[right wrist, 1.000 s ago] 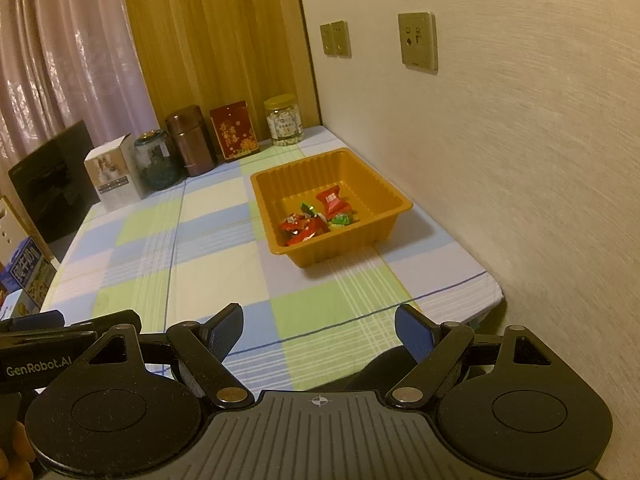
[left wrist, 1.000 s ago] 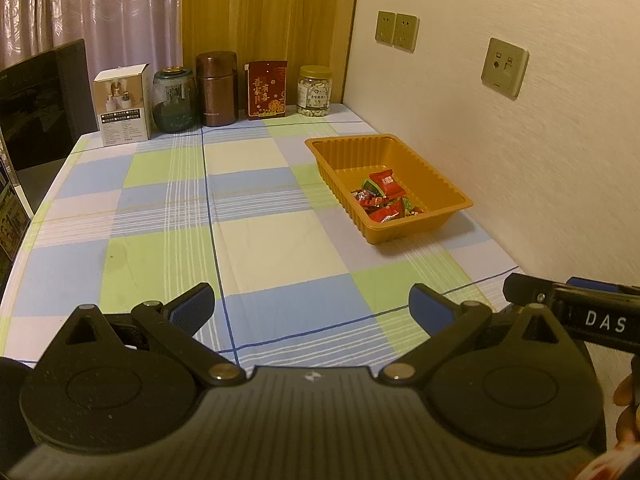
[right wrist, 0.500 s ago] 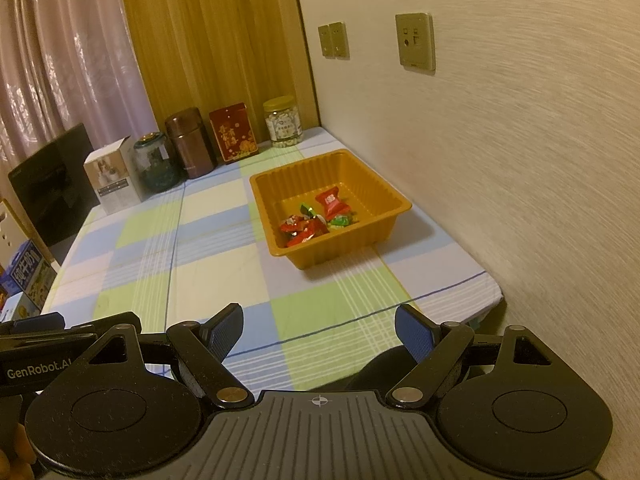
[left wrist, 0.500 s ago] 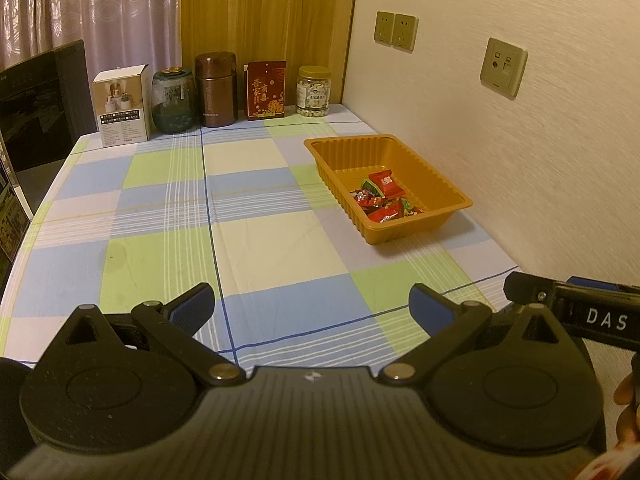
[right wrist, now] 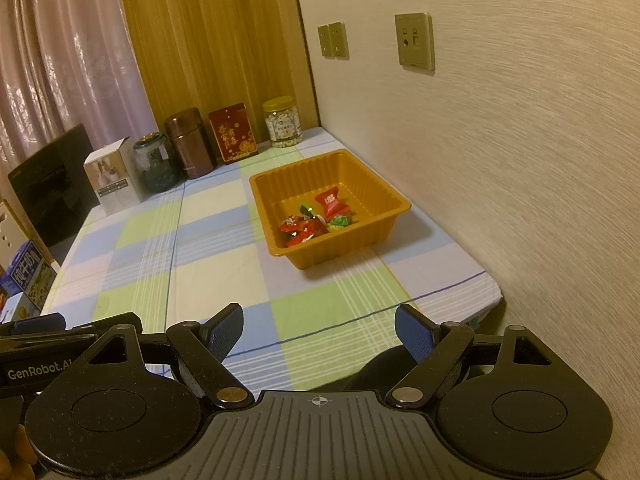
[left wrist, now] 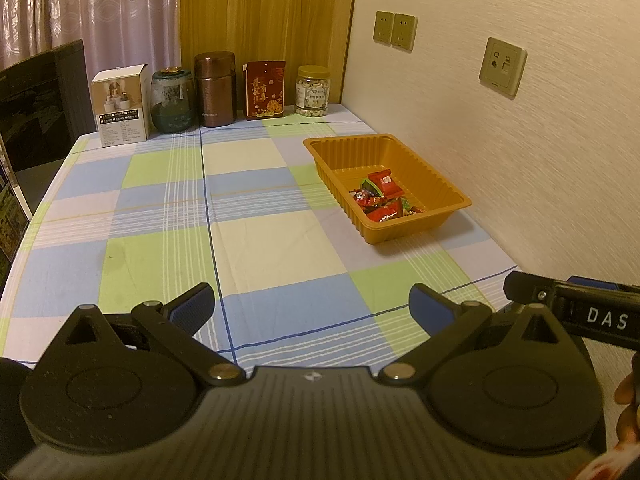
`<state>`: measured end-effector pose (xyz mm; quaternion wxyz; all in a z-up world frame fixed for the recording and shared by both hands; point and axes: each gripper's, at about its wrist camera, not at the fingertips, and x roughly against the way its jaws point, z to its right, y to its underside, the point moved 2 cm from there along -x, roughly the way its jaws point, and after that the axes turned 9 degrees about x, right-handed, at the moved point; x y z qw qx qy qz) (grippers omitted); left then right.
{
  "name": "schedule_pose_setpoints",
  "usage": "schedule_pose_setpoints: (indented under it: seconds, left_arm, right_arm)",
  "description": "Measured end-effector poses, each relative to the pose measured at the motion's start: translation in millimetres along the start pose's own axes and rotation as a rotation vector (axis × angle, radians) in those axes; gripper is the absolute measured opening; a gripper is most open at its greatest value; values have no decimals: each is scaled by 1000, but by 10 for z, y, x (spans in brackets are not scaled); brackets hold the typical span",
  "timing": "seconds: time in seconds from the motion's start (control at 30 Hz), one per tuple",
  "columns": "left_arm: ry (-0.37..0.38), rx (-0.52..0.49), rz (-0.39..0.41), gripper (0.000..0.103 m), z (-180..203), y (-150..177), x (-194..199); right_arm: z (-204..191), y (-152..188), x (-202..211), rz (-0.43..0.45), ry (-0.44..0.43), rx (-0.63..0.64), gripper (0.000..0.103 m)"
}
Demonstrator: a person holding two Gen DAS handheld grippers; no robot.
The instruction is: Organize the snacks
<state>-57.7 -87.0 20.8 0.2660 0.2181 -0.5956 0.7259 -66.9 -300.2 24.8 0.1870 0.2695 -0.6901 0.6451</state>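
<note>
An orange plastic tray (left wrist: 452,200) (right wrist: 396,204) stands on the checked tablecloth by the right wall. Several wrapped snacks (left wrist: 380,196) (right wrist: 316,220), mostly red with some green, lie in its near part. My left gripper (left wrist: 312,308) hangs open over the table's front edge, well short of the tray, with nothing between its blue pads. Beside it, my right gripper (right wrist: 320,330) is also open and empty above the front edge. The right gripper's side shows at the right of the left wrist view, the left one's at the left of the right wrist view.
Along the table's back edge stand a white box (left wrist: 120,106), a dark glass jar (left wrist: 172,100), a brown canister (left wrist: 214,88), a red packet (left wrist: 265,90) and a jar of nuts (left wrist: 313,90). A black chair (left wrist: 36,108) stands at the left. The wall runs along the right.
</note>
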Motion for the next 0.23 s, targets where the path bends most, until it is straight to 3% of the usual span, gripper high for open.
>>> schedule_pose_setpoints:
  seconds: [0.23]
  left_arm:
    - [18, 13, 5, 103, 3, 6, -3]
  right_arm:
    - [1, 0, 0, 0, 0, -1, 83]
